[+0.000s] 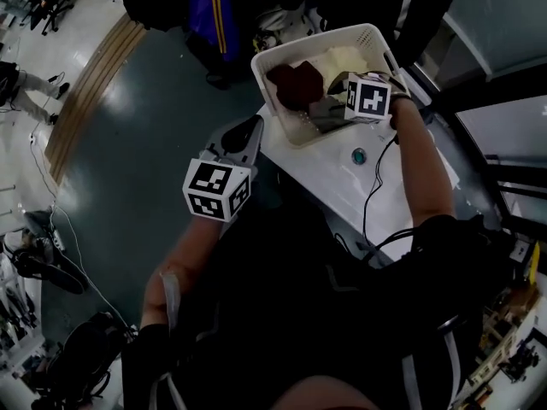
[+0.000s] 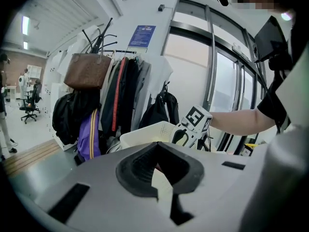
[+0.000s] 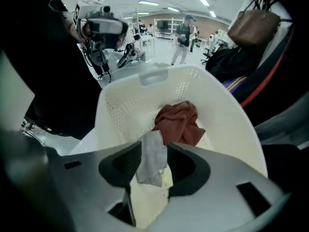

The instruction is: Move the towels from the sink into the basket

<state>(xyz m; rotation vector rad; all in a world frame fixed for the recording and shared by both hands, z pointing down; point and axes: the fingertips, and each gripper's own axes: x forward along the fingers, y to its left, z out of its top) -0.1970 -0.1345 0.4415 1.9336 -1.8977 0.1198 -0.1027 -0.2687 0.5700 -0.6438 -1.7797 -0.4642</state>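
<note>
Left hand-held gripper [image 1: 246, 137] closed, empty, left of basket [image 3: 227, 110], apart from it. Dark red towel [image 3: 178, 122] crumpled inside basket. Grey towel [image 3: 152, 156], creased, hangs inside basket, long axis vertical, loose end down, between parted jaws of right hand-held gripper [image 3: 154, 148].

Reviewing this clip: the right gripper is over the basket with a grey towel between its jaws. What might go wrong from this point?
1. The grey towel hangs between the right gripper's parted jaws and seems to brush a pad, so it might snag and come back out when the gripper lifts.
2. The white basket sits near the edge of the white counter, so a bump from the gripper might shift it.
</note>
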